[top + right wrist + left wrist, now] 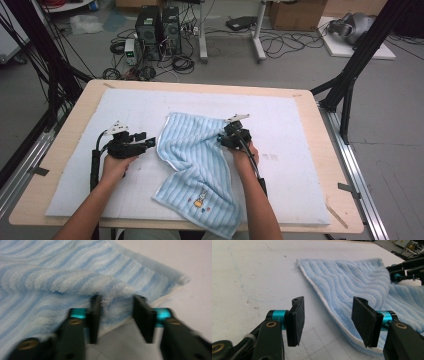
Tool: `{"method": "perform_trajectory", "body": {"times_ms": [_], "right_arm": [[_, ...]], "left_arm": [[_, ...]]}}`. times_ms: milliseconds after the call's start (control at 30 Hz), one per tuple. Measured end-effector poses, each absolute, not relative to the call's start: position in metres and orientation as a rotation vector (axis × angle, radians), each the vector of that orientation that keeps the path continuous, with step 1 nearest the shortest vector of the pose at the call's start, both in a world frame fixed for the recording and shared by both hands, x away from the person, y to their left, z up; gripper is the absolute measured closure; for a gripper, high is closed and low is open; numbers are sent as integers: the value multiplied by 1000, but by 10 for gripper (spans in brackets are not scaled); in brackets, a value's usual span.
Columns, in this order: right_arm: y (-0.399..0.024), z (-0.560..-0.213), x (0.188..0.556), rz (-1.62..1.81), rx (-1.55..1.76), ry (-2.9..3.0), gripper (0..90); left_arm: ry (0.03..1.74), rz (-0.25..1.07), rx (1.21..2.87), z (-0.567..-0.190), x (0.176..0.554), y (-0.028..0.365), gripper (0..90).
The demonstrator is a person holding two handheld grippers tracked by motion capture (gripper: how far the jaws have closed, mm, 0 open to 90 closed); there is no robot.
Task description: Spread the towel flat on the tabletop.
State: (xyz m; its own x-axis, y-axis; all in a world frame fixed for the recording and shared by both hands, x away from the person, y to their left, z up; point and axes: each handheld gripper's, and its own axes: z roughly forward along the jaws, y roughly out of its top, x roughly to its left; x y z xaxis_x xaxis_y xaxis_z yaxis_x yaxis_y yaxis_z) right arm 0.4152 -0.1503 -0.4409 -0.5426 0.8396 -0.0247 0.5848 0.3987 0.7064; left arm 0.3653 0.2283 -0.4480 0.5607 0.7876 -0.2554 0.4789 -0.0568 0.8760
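A light blue striped towel (195,160) lies rumpled on the white mat (300,125), its near end hanging over the table's front edge. My left gripper (150,144) rests on the mat just left of the towel. Its jaws (328,302) stand open with nothing between them, and the towel's white-trimmed edge (324,302) runs past the right jaw. My right gripper (222,137) is at the towel's upper right edge. Its jaws (117,298) stand apart with a raised fold of towel (62,265) at their tips; that view is blurred. The right gripper (404,270) also appears far off in the left gripper view.
The mat covers most of a wooden table (75,110). Bare mat lies to the right of the towel and behind it. Computers (157,27), cables and a black frame leg (350,75) stand on the floor beyond the table.
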Motion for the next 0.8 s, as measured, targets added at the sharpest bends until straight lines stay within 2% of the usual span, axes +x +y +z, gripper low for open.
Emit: {"method": "perform_trajectory", "body": {"times_ms": [33, 67, 400, 500, 800], "right_arm": [[-152, -441, 417, 917, 1223, 2280, 788], [-155, -441, 420, 923, 1247, 2277, 808], [-184, -434, 438, 737, 1407, 2036, 838], [-199, -431, 440, 844, 1545, 1904, 844], [-208, -427, 426, 948, 1476, 1985, 660]], "left_arm": [[1064, 354, 1706, -448, 365, 228, 445], [1064, 354, 1706, -448, 365, 228, 445], [1070, 364, 1723, -449, 365, 226, 445], [1060, 373, 1738, -449, 365, 224, 445], [1048, 376, 1751, -449, 365, 220, 430]]}}
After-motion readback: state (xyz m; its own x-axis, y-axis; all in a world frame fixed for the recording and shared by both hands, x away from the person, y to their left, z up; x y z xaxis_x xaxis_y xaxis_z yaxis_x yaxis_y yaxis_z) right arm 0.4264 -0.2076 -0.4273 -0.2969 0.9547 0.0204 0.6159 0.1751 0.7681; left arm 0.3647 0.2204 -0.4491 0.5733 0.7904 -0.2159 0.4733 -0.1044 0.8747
